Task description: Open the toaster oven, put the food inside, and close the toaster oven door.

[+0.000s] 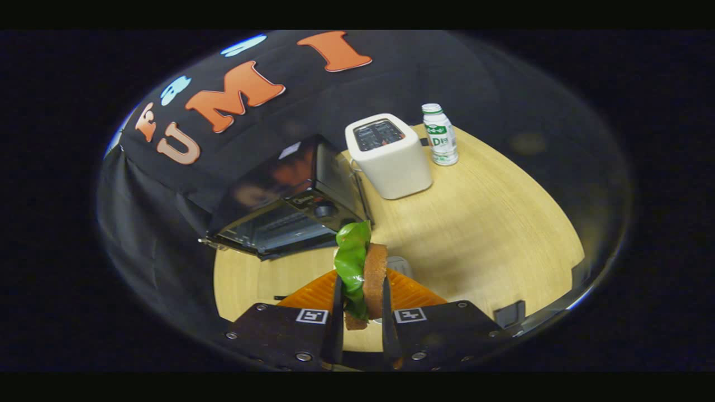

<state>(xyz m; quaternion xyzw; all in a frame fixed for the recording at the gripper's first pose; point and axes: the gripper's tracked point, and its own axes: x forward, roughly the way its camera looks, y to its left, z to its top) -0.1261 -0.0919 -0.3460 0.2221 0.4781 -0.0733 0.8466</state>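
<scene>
The toaster oven (290, 209) sits left of centre in the frame, on the far left part of the wooden table (491, 234), and its door looks already dropped open, with the dark cavity and a rack showing behind it. We have the food, a sandwich (366, 273) of brown bread with a green lettuce leaf, standing on edge at the bottom centre, and the gripper (360, 304) has its two fingers pinching it from either side. Under it lies an orange ridged mat (413, 293). We judge the opening step done and the carrying step in hand. Next we must swing the sandwich up and left toward the cavity, level it to clear the door, and let go on the rack. Toward the upper middle stand a white toaster (391, 156) and a small bottle (441, 137), well apart from our path.
</scene>
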